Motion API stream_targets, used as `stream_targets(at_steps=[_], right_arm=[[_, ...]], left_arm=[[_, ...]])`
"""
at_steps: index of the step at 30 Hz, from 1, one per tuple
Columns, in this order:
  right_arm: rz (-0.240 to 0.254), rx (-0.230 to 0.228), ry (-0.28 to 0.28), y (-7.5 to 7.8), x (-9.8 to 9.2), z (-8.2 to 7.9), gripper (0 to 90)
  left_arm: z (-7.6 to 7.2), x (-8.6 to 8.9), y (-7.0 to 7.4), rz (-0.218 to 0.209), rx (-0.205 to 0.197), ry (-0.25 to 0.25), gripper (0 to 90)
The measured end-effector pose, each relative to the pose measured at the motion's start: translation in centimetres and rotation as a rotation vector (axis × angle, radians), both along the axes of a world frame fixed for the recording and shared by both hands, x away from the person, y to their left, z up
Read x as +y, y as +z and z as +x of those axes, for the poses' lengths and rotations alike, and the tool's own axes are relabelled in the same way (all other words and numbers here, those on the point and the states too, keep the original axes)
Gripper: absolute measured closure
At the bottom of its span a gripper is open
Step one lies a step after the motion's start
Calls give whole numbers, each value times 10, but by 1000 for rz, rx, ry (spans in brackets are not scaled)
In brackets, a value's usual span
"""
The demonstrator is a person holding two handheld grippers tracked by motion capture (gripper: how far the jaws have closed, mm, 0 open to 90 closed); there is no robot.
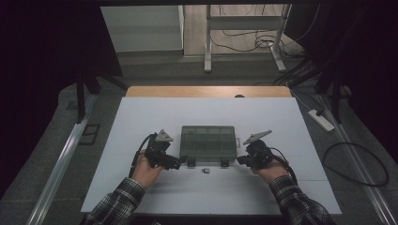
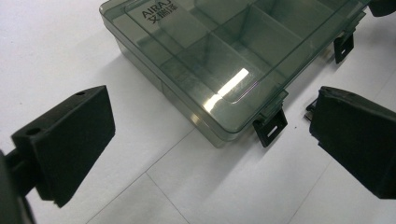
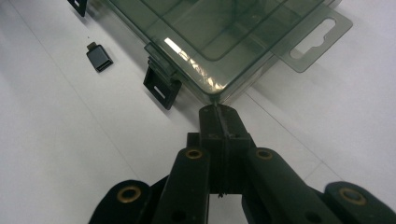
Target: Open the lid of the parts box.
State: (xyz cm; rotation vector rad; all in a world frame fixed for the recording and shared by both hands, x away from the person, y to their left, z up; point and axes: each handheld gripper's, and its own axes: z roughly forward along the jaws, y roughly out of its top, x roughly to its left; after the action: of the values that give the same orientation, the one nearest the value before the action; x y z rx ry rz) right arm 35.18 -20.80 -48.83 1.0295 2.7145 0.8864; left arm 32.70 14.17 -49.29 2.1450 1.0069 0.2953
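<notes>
While the smoked compartment box (image 1: pixel 208 143) sits lid-down near the front of the white table (image 1: pixel 141 117), the left gripper (image 1: pixel 174 164) stands with jaws wide apart at its near left corner. The right gripper (image 3: pixel 219 114), jaws pressed together and empty, noses against its near right corner. A small grey adapter (image 3: pixel 99 59) lies just before the box.
</notes>
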Motion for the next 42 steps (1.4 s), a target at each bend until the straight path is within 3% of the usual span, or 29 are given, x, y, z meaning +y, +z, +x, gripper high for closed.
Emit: stream_targets(at_steps=[9, 15, 24, 35, 42], right_arm=[[33, -15, -8, 4, -3, -1, 888], [3, -3, -4, 1, 0, 0, 888], [2, -4, -6, 0, 0, 0, 888], [47, -54, -14, 8, -1, -1, 888], [57, -78, -15, 11, -1, -2, 888]], left_arm=[[0, 1, 0, -2, 2, 5, 1], [0, 1, 0, -3, 2, 7, 2], [0, 2, 1, -3, 4, 6, 2], [1, 3, 1, -7, 12, 10, 3], [1, 4, 3, -27, 41, 20, 9]])
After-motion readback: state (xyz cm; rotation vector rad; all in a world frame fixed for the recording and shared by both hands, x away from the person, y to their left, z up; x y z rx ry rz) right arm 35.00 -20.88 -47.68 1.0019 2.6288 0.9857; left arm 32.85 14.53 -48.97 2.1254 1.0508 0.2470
